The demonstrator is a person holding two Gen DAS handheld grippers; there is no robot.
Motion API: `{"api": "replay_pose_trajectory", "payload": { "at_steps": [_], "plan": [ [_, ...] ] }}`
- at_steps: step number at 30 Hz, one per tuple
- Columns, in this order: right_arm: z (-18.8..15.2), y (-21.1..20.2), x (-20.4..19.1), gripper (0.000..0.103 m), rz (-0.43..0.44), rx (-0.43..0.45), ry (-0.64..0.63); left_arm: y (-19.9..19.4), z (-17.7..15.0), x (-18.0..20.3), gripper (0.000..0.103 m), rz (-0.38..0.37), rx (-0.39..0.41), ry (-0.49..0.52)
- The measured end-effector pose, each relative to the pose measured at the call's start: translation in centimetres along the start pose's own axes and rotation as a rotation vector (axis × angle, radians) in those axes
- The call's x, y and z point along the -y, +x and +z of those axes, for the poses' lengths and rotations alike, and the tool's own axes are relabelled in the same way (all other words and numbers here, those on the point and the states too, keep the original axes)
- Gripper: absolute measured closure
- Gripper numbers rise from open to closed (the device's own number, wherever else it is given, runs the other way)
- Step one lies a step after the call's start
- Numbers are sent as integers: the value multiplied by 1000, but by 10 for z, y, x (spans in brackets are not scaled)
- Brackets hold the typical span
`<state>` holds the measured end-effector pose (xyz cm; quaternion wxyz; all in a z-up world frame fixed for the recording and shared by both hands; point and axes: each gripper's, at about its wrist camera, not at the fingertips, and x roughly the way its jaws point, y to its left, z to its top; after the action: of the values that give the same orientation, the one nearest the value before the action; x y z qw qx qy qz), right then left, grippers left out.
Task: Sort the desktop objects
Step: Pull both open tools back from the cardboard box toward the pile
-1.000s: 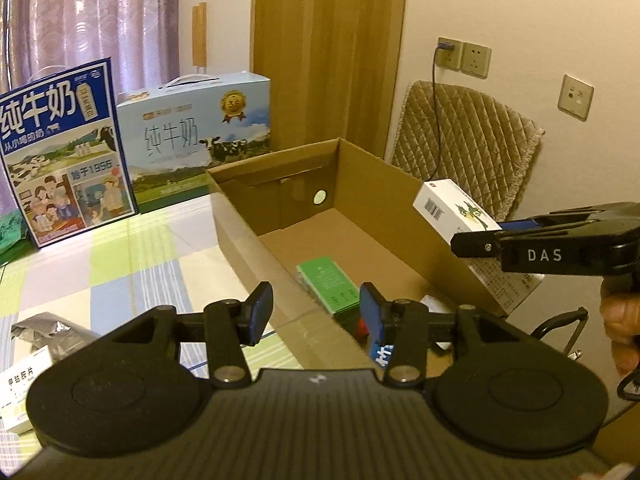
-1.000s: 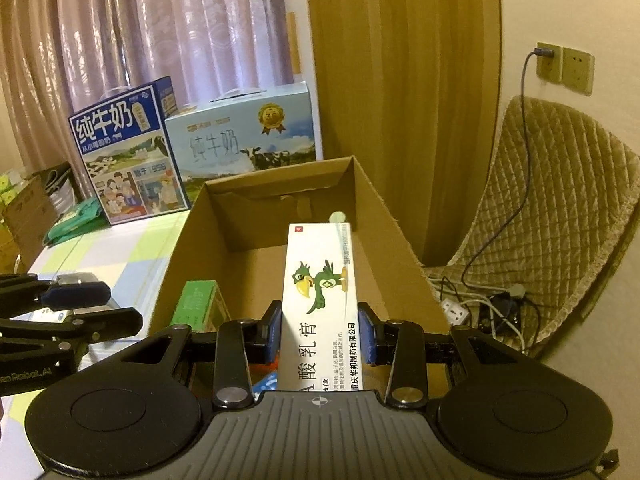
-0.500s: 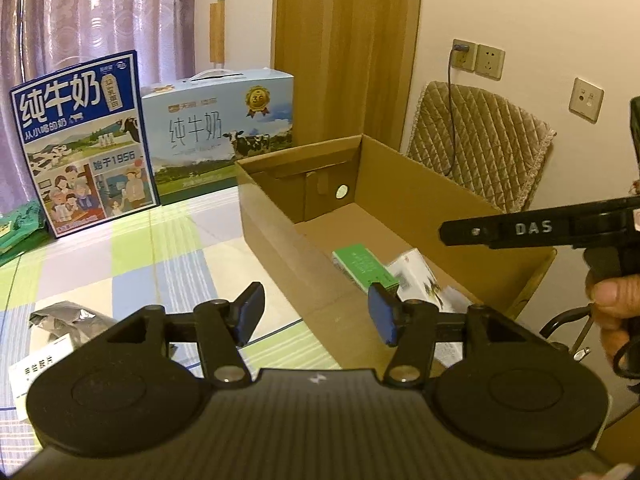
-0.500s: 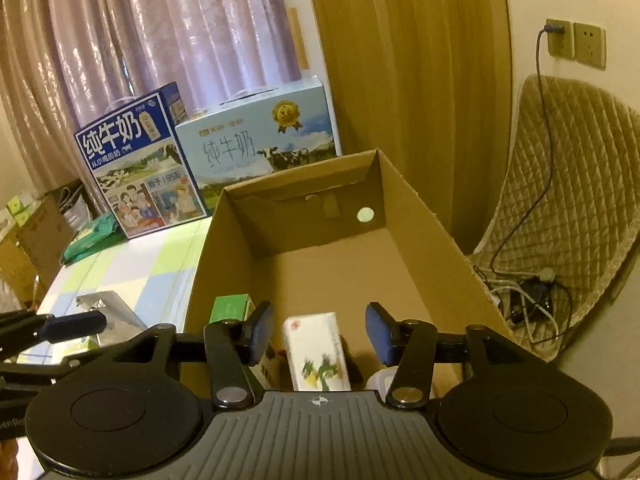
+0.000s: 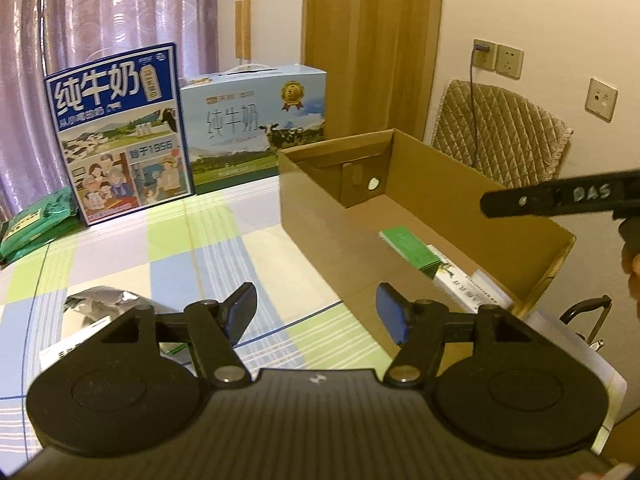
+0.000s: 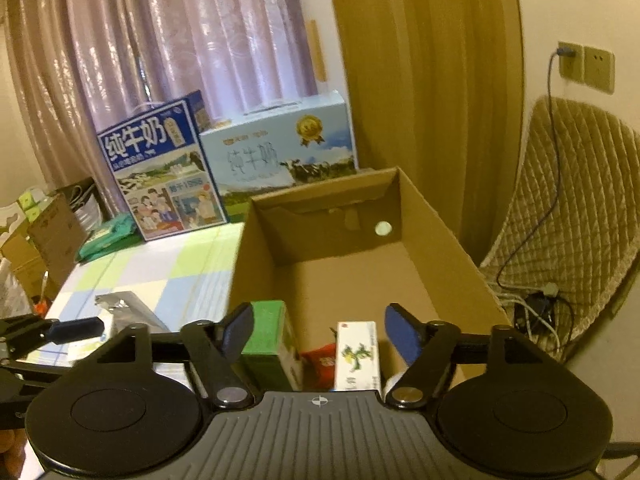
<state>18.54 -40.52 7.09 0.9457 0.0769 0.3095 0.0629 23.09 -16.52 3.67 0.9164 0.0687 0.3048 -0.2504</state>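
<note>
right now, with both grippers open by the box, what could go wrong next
1. The silver foil pouch and the white box beside it sit close under the left gripper; a grab may catch both.
2. The cardboard box stands at the table edge above the cables; a push could tip it.
3. The white parrot box, the green box and the red packet crowd its near end.

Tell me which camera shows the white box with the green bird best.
The right wrist view: the white box faces the camera inside the cardboard box, bird print visible. The left wrist view catches only a slanted part, partly under the green box.
</note>
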Motion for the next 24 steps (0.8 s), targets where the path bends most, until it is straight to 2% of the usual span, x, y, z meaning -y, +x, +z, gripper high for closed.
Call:
{"api": "replay_pose_trajectory", "payload": {
  "at_steps": [1, 3, 8, 15, 17, 19, 24],
  "plan": [
    [1, -1, -4, 19, 5, 3, -4, -2, -1, -3, 37, 4, 0, -2],
    [2, -4, -13, 2, 16, 12, -20, -7, -3, -11, 33, 17, 7, -12],
    [4, -6, -33, 2, 40, 15, -58, -22, -10, -35, 25, 54, 18, -38],
    [2, -2, -67, 2, 96, 12, -79, -40, -34, -79, 17, 126, -6, -73],
    [0, -1, -79, 2, 121, 11, -83, -45, -41, -92, 12, 148, -12, -88],
    [-2, 1, -93, 2, 152, 13, -88, -53, -50, -107, 2, 173, -14, -102],
    [-12, 6, -129, 2, 227, 14, -140, -69, -75, -149, 2, 248, -48, -149]
  ]
}}
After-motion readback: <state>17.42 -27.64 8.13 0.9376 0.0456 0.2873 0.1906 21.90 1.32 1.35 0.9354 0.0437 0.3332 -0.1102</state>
